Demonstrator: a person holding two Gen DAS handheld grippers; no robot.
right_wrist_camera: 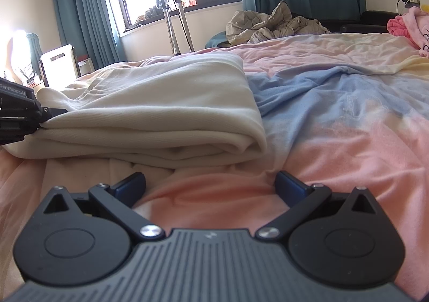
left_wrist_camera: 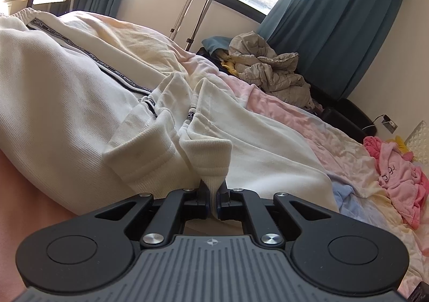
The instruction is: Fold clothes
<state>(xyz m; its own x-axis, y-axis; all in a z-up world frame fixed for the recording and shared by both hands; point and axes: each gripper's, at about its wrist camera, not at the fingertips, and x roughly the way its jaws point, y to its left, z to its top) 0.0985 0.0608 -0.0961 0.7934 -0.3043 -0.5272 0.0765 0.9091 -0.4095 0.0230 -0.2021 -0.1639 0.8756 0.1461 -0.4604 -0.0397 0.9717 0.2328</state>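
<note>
On the bed [right_wrist_camera: 335, 157], the cream trousers [left_wrist_camera: 67, 92] lie half folded, their long axis running away from the left gripper [left_wrist_camera: 213, 198] toward the waistband at the far left. That gripper is pinched tight on a cuff [left_wrist_camera: 211, 162] at the near end. Just right of the pile, the right gripper [right_wrist_camera: 210, 184] hangs wide open over bare sheet, holding nothing, so the left hand is much nearer.
</note>
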